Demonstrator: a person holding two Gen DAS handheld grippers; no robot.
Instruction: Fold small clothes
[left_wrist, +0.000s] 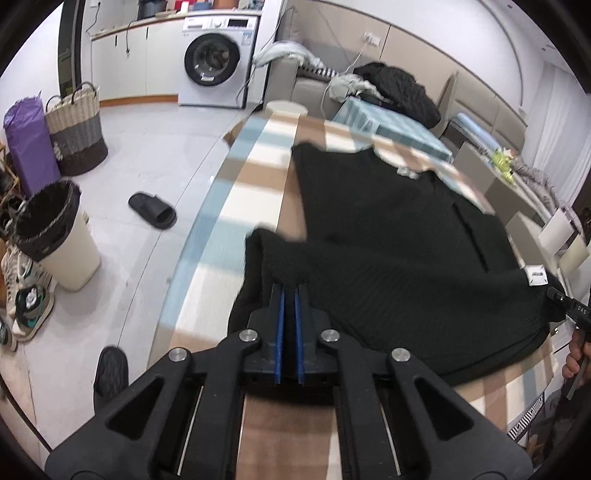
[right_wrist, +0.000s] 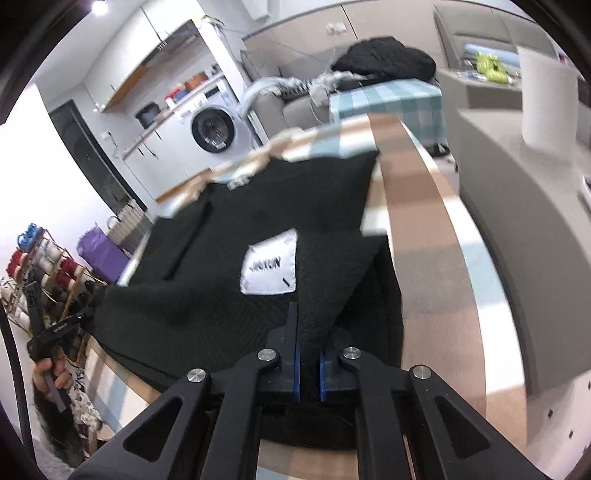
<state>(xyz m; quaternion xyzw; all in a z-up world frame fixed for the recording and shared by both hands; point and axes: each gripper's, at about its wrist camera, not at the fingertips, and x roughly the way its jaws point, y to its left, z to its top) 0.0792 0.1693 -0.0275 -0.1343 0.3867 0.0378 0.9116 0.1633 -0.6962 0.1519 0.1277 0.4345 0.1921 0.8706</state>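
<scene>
A black knit sweater (left_wrist: 376, 236) lies spread on the checked tablecloth (left_wrist: 251, 173), collar at the far end. My left gripper (left_wrist: 290, 291) is shut on the sweater's near left hem corner, lifted and folded over. In the right wrist view the sweater (right_wrist: 229, 236) shows a white label patch (right_wrist: 269, 266). My right gripper (right_wrist: 308, 332) is shut on the near right hem corner, with cloth bunched between the blue pads. The right gripper also shows at the right edge of the left wrist view (left_wrist: 569, 306).
A bin (left_wrist: 55, 236), a slipper (left_wrist: 151, 210), shoes and woven baskets (left_wrist: 77, 129) stand on the floor to the left. A washing machine (left_wrist: 218, 59) is at the back. A sofa with clothes (left_wrist: 395, 88) lies beyond the table. A grey cabinet (right_wrist: 517, 221) stands on the right.
</scene>
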